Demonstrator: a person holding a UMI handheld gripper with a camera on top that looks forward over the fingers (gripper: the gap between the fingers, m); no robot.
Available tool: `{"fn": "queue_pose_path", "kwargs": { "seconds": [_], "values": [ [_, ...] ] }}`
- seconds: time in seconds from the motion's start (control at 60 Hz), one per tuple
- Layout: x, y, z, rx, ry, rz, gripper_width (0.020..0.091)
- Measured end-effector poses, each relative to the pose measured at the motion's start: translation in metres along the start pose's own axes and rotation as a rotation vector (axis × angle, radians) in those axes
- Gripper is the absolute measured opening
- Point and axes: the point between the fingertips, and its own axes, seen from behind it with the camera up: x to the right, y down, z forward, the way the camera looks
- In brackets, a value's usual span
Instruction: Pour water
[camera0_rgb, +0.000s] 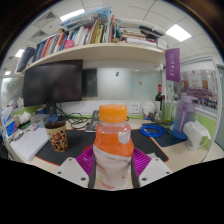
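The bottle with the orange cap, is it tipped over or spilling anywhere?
No. The bottle stands upright between the gripper fingers, its orange cap on, and no spill shows on the desk around it. The paper cup beside it is upright too.

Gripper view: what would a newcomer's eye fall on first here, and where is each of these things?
First comes the bottle with its orange cap, standing between the tongs, whose pink pads lie close on both sides; I cannot tell if they press on it. Beyond it to the left, a patterned cup stands on the desk before a dark monitor. Above, a shelf carries a row of books.
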Motion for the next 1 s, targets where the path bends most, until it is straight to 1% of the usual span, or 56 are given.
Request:
{"fn": "queue_pose_path", "kwargs": {
  "seconds": [0.067, 0.1, 0.117, 0.15, 0.233, 0.35, 0.383, 0.4, 0.467, 0.483, 0.5, 0.533, 0.55, 0.567, 0.667, 0.683, 0.733, 0.85, 0.883, 1.0],
  "values": [
    [0.003, 0.0, 0.002, 0.016, 0.002, 0.0, 0.0445],
    [0.004, -0.002, 0.002, 0.02, 0.006, 0.002, 0.0425],
    [0.0, -0.004, 0.007, 0.017, 0.007, 0.005, 0.0399],
    [0.001, -0.004, 0.004, 0.018, 0.012, -0.001, 0.0386],
    [0.001, -0.004, 0.004, 0.016, 0.015, -0.014, 0.0383],
    [0.007, -0.002, 0.001, -0.021, 0.053, -0.073, 0.0381],
    [0.012, 0.002, -0.001, -0.042, 0.073, -0.099, 0.0382],
    [-0.001, -0.013, 0.01, -0.039, 0.072, -0.119, 0.0382],
    [0.004, -0.017, 0.012, -0.054, 0.07, -0.208, 0.038],
    [0.007, -0.02, 0.014, -0.062, 0.066, -0.242, 0.0382],
    [-0.011, -0.033, 0.018, -0.09, 0.09, -0.258, 0.038],
    [-0.015, -0.04, 0.025, -0.108, 0.087, -0.325, 0.0382],
    [-0.028, -0.046, 0.029, -0.125, 0.099, -0.348, 0.0382],
    [-0.025, -0.045, 0.032, -0.122, 0.085, -0.394, 0.0383],
    [-0.031, -0.061, 0.049, -0.168, 0.086, -0.668, 0.0387],
    [-0.039, -0.065, 0.052, -0.188, 0.088, -0.71, 0.0386],
    [-0.047, -0.071, 0.062, -0.186, 0.079, -0.83, 0.0387],
    [-0.057, -0.078, 0.078, -0.216, 0.09, -1.131, 0.0388],
    [-0.057, -0.085, 0.082, -0.21, 0.087, -1.201, 0.0388],
    [-0.067, -0.084, 0.098, -0.228, 0.103, -1.444, 0.0388]
  ]
}}
